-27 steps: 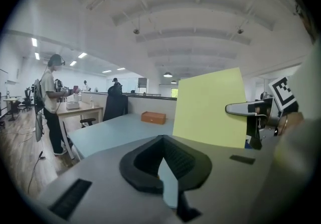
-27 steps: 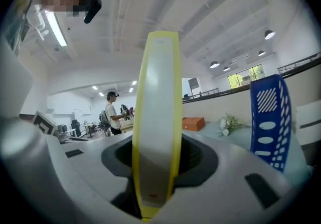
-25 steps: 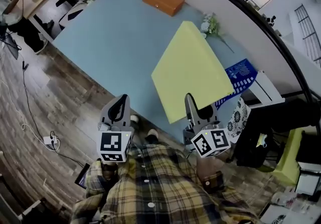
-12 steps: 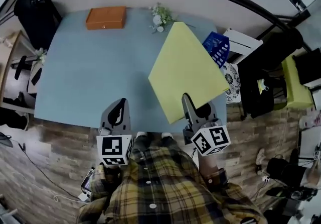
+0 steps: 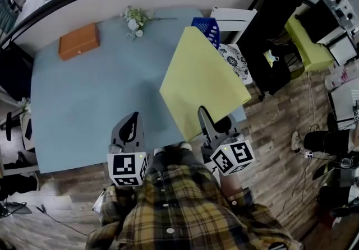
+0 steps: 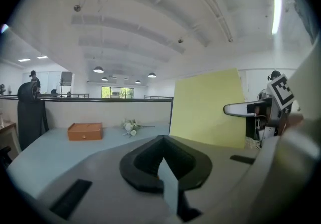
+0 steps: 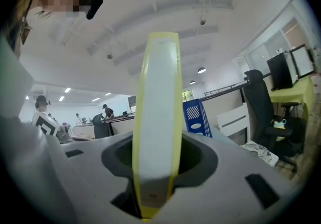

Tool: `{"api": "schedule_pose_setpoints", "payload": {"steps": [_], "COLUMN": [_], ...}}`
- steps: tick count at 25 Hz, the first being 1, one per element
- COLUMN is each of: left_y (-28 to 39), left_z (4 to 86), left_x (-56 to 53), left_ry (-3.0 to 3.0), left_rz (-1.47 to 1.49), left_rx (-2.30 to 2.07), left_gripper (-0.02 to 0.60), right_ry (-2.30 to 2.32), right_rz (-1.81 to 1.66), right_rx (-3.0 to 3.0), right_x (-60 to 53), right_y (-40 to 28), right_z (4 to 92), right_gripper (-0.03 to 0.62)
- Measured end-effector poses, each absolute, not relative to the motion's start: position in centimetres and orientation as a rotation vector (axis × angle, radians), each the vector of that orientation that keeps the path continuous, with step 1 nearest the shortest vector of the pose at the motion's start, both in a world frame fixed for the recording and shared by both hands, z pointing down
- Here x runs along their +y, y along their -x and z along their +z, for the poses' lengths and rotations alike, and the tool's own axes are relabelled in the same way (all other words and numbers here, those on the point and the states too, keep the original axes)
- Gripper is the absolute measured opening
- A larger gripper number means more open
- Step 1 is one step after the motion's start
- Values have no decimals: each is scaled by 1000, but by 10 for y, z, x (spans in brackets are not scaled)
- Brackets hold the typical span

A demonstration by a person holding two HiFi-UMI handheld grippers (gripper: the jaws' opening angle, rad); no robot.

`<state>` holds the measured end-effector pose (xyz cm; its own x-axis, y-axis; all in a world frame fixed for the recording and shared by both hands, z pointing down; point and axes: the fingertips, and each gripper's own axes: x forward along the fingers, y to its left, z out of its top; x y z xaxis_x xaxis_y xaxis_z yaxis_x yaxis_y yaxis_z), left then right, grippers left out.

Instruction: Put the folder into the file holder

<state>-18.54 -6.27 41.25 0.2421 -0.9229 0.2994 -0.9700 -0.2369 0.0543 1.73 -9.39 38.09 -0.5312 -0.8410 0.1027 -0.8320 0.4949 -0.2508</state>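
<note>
**Right gripper** (image 5: 205,124): held low in front of the person's plaid shirt (image 5: 174,209), jaws pointing forward and slightly left. Jaws clamped on the near corner of the folder.

**Yellow folder** (image 5: 203,80): task item. It rises forward from the right gripper's jaws. It shows edge-on in the right gripper view, with its broad face turned toward the left gripper. Its far corner reaches up to the file holder. Its right-hand corner juts out past the table's right edge.

**Left gripper** (image 5: 129,126): level with the right one and well apart to its left, pointing forward. Jaws drawn together with only a thin sliver between them; nothing gripped.

**Blue file holder** (image 5: 207,25): task item. It stands at the table's far right corner, ahead of the right gripper, just beyond and right of the folder's far edge.

**Blue table** (image 5: 84,97): its near edge runs just ahead of both grippers. A broad bare surface stretches ahead of the left gripper.

**Orange box** (image 5: 79,41): far ahead and left of the left gripper, near the table's far edge.

**Flower sprig** (image 5: 135,19): far ahead of the left gripper, at the far edge, between the box and the file holder.

**Black office chair** (image 5: 276,30): right of the folder, off the table.
</note>
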Motion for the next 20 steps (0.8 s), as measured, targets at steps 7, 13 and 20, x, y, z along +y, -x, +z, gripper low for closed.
{"api": "schedule_pose_setpoints", "payload": {"steps": [7,13,20], "left_y": [157,138,120], "left_z": [408,403,403], "left_x": [-70,-69,-67], "left_ry": [-2335,-2338,-2334], "left_rz": [305,295,289], "left_rx": [-1736,-1745,-1743], "left_gripper": [-9,-9,-9], "right_ry": [1517,1478,1476], "right_rz": [-401,-405,-397], "right_rx": [2661,2641,2613], "right_x": [-90,-90,-92], "right_y": [-40,-57,-80], "right_z": [367,354,343], "right_gripper": [172,172,172]}}
